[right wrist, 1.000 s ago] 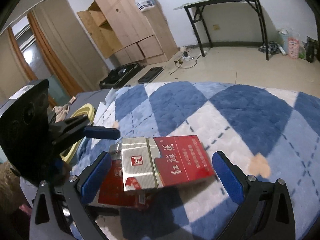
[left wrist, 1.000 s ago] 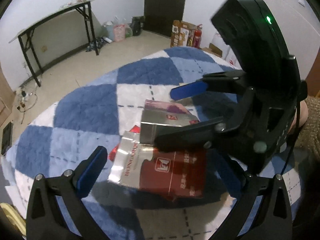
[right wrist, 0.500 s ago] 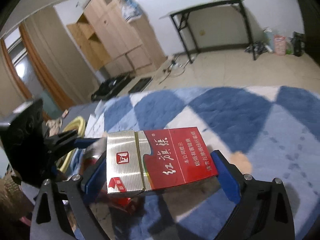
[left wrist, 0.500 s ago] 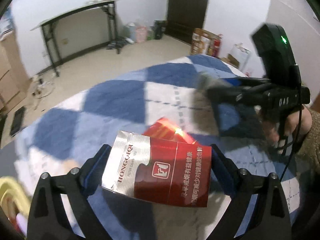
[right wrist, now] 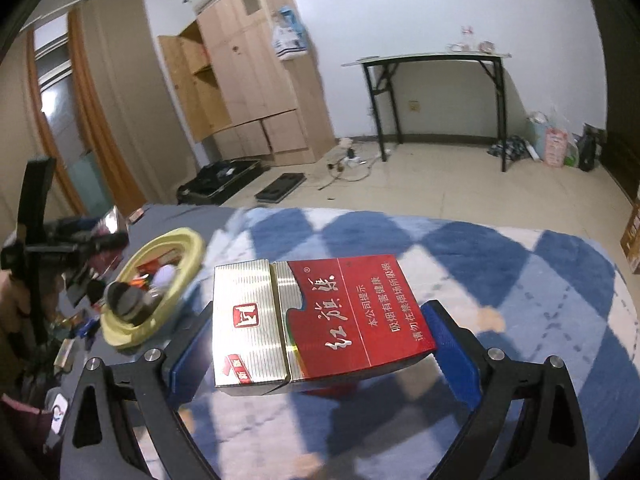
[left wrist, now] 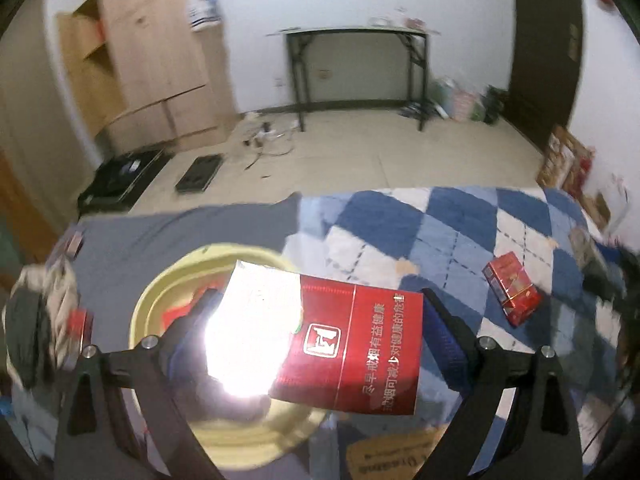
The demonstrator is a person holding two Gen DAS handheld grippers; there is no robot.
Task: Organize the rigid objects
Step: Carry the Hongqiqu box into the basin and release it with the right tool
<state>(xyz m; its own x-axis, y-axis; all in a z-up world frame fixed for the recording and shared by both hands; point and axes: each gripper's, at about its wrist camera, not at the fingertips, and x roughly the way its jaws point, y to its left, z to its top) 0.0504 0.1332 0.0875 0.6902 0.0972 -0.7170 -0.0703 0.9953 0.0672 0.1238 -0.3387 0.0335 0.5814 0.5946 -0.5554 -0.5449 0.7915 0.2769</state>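
My left gripper (left wrist: 316, 344) is shut on a red and silver cigarette pack (left wrist: 344, 340) and holds it over the yellow bowl (left wrist: 160, 292); glare hides the pack's silver end. My right gripper (right wrist: 320, 344) is shut on a second red and silver cigarette pack (right wrist: 320, 320), held above the blue and white checked blanket (right wrist: 500, 264). A third red pack (left wrist: 512, 288) lies on the blanket at the right of the left wrist view. The yellow bowl (right wrist: 188, 248), with several items in it, and the left gripper (right wrist: 96, 244) show at the left of the right wrist view.
A grey sheet (left wrist: 160, 232) lies under the bowl, with small clutter around it (right wrist: 72, 344). Beyond the bed are a tiled floor (right wrist: 440, 184), a black table (right wrist: 432, 60), a wooden wardrobe (right wrist: 248, 80) and a dark door (left wrist: 544, 40).
My left gripper has swung left with its pack, from above the blanket to over the yellow bowl. My right gripper has lifted its pack a little; a third pack now shows on the blanket.
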